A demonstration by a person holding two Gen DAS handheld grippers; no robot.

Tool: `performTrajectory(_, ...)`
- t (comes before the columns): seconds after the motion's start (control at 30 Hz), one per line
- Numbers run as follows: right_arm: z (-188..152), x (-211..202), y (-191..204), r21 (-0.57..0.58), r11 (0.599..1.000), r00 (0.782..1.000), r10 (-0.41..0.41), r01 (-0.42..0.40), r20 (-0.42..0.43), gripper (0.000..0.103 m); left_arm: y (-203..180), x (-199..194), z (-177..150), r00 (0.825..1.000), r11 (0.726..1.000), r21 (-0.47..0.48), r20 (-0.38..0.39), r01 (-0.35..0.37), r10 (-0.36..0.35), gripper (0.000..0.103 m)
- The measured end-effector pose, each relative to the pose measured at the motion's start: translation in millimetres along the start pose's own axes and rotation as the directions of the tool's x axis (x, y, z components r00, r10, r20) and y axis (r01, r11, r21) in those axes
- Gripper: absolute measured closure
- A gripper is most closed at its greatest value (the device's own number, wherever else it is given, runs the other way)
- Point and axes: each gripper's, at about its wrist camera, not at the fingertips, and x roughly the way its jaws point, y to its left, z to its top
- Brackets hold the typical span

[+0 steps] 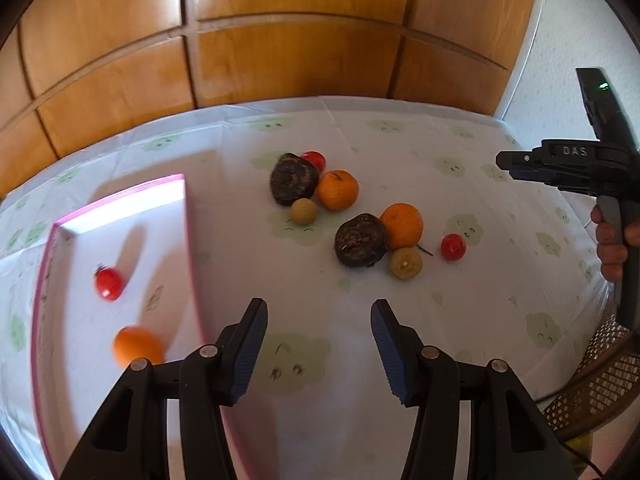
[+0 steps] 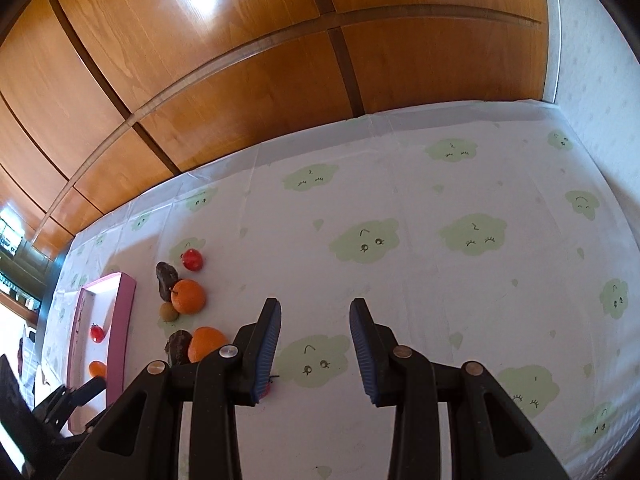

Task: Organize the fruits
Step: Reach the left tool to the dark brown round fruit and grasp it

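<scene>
now, pink tray (image 1: 188, 216) on the tablecloth (image 1: 400, 152), 1 tomato (image 1: 108, 283) and 1 orange (image 1: 136, 345) inside it, 8 more fruits (image 1: 362, 240) loose just right of the tray, left gripper (image 1: 319, 350) jaws apart and empty near the tray's right wall, right gripper (image 2: 315, 354) jaws narrowly apart, empty

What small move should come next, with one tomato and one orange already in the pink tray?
Probably ease the empty left hand-held gripper forward to the nearer round orange on the tablecloth; its jaws stand open, and that fruit lies loose outside the pink-rimmed tray.
</scene>
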Motion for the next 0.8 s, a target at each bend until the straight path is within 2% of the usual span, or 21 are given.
performTrajectory(0.4,0,2,2,-0.003,1.0,1.0,0.018,-0.018,-0.022,0.067,-14,39,29,0.994,0.995,0.025,-0.062,0.095,-0.093,0.049)
performTrajectory(0.8,1,2,1,0.008,1.0,0.999,0.026,-0.026,-0.024,0.067,-19,65,44,0.988,0.994,0.006,-0.104,0.111,-0.11,0.049)
